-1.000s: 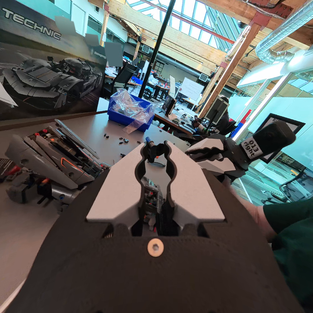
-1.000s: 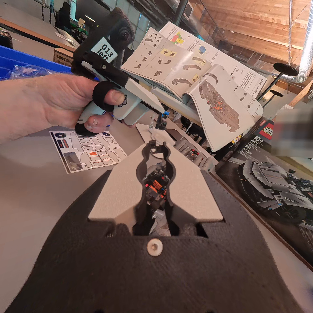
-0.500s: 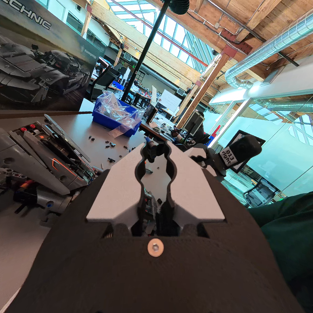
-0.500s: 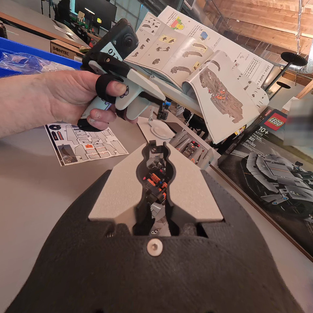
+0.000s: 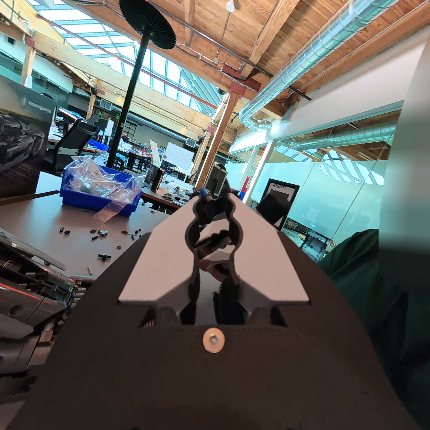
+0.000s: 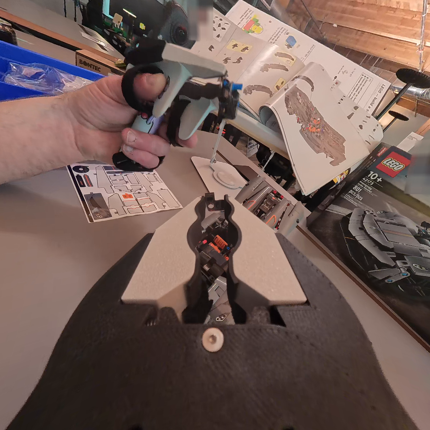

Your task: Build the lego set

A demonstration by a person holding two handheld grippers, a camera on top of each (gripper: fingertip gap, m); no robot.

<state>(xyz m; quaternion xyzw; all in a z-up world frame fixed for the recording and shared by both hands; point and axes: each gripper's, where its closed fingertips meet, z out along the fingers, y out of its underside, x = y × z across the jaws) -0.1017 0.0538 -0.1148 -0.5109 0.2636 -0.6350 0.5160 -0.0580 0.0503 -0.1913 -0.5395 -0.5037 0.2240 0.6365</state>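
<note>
My left gripper (image 5: 210, 201) is shut on a small black lego piece with a blue pin (image 5: 204, 195) and is raised and tilted up. In the right wrist view a hand holds it up high (image 6: 229, 97), with the blue pin (image 6: 236, 86) at its tip. My right gripper (image 6: 214, 200) is shut on a small black lego connector (image 6: 210, 202), low over the grey and orange lego car model (image 6: 267, 204). The car also lies at the left edge of the left wrist view (image 5: 32, 290). The right gripper's body (image 5: 272, 209) shows just beyond my left fingertips.
A blue bin (image 5: 93, 200) with clear bags stands at the table's far side, with several small loose pieces (image 5: 100, 232) before it. A sticker sheet (image 6: 123, 190) lies flat. An open instruction booklet (image 6: 302, 93) sits on a stand, and the lego box (image 6: 384, 221) is at the right. About 9 cm separates my left fingertips from my right.
My left gripper has lifted and tilted upward, so the car has slid to the view's edge. In the right wrist view it has risen and come nearer. Both stay shut.
</note>
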